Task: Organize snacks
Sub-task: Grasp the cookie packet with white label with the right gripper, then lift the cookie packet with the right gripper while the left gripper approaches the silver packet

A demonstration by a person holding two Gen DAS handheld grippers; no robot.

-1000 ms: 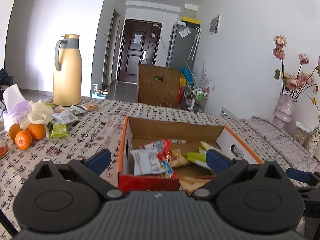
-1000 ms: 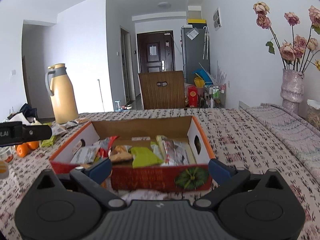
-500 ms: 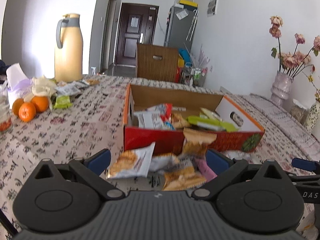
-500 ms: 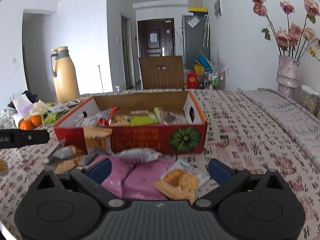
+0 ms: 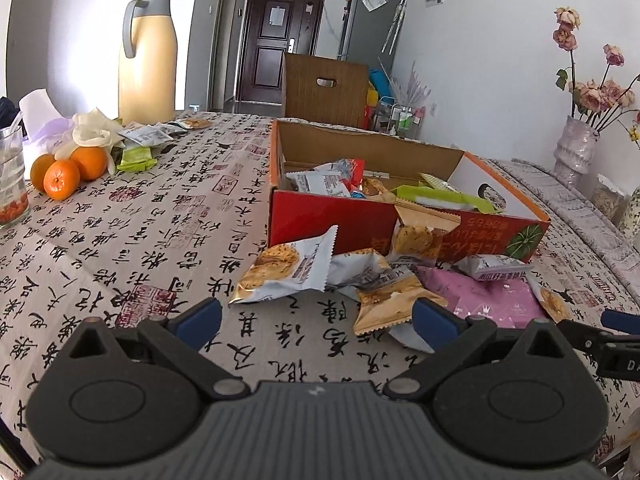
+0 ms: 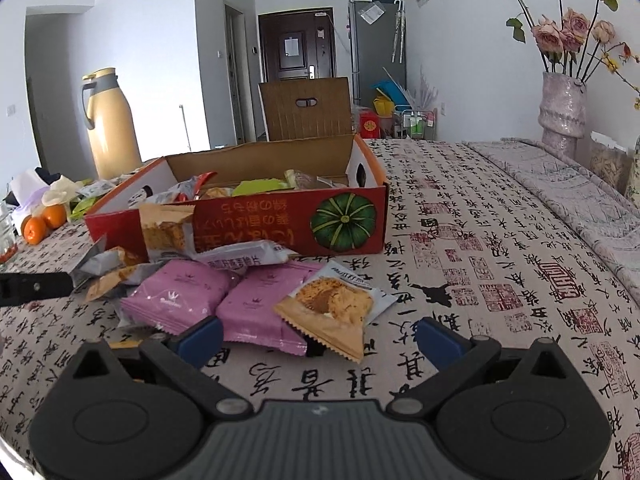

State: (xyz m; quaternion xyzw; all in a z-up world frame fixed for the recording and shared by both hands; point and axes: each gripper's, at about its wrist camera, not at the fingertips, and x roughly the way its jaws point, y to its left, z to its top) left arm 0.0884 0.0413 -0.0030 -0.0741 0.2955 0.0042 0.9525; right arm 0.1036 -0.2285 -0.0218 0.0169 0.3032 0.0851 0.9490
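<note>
Because loose snack packets (image 6: 248, 292) are lying against the box (image 6: 344, 224) on the table (image 6: 480, 248), you are holding both tongs, left (image 5: 316, 316) and right (image 6: 318, 334), spread and empty.

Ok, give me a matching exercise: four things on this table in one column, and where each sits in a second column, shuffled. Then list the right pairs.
Things:
1. oranges
2. pink packets
3. green packet
4. vase of roses

Places:
A. inside the open box
B. far right edge of the table
C. on the cloth in front of the box
D. far left, beside a drinking glass

Pairs: 1-D, 2-C, 3-A, 4-B
</note>
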